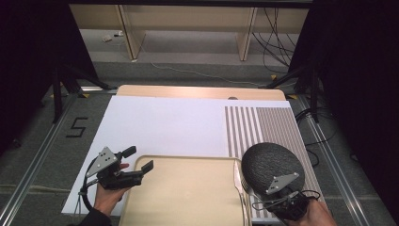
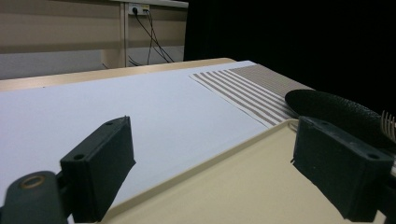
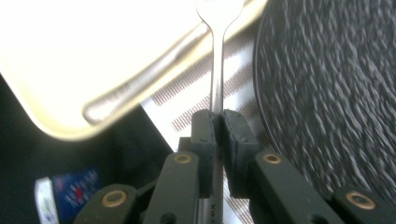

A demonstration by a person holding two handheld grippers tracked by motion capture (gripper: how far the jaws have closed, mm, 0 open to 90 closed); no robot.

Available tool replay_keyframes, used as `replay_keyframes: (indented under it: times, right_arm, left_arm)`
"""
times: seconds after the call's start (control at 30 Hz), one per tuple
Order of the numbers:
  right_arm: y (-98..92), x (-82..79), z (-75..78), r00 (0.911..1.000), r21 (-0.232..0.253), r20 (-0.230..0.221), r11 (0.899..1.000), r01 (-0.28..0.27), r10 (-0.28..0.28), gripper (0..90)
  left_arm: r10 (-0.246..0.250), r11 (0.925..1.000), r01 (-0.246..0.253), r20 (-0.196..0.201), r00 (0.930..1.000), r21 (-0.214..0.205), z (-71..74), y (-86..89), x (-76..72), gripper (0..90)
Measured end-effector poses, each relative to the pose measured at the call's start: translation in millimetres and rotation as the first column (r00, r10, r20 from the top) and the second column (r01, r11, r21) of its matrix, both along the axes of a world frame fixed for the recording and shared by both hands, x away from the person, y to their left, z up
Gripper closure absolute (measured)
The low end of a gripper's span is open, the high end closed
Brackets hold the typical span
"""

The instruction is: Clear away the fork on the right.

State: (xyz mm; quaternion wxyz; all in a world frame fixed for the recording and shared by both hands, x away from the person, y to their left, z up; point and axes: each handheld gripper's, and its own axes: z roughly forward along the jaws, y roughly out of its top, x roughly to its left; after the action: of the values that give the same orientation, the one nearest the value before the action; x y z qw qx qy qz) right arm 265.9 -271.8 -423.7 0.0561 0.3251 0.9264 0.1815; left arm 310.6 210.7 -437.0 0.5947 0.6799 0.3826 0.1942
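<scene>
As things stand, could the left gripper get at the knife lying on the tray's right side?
Probably yes: the left gripper hangs open over the tray's left rim, and the bare tray lies between it and the knife. The right gripper holds a fork close by.

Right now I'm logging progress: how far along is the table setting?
Done: dark plate on the striped mat, knife lying at the tray edge. In hand: right gripper clamps the fork. Left: setting the fork down; left gripper is open, empty.
</scene>
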Motion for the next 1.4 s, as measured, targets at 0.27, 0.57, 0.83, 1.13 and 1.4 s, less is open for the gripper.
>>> replay_keyframes:
  times: [0.27, 0.57, 0.83, 1.13, 1.4]
  right_arm:
    - [3.8, 1.9, 5.4, 0.9981, 0.116, 0.031, 0.992, 0.049, -0.053, 84.2]
    - [10.4, 2.0, 11.6, 0.9937, 0.229, 0.054, 0.97, 0.083, -0.098, 84.2]
    - [20.8, 3.6, 10.6, 0.9935, 0.263, 0.054, 0.961, 0.082, -0.1, 84.2]
    - [44.1, 4.8, 8.7, 0.9966, 0.269, 0.048, 0.962, 0.051, -0.067, 84.2]
    - [70.4, 2.9, 4.9, 0.9998, 0.249, 0.016, 0.969, 0.002, -0.006, 84.2]
  left_arm:
    - [0.001, 1.0, -0.001, 0.001, 1.0, -0.003, 0.2, 0.0, -0.3, 12.0]
    - [0.002, 1.0, -0.002, 0.001, 1.0, -0.004, 0.3, 0.1, -0.5, 12.0]
    - [0.003, 1.0, -0.003, 0.003, 1.0, -0.002, 0.4, 0.0, -0.6, 12.0]
    - [0.0, 1.0, 0.0, 0.004, 1.0, -0.001, 0.3, 0.0, -0.8, 12.0]
    - [0.001, 1.0, -0.001, 0.004, 1.0, -0.001, 0.2, 0.2, -0.9, 12.1]
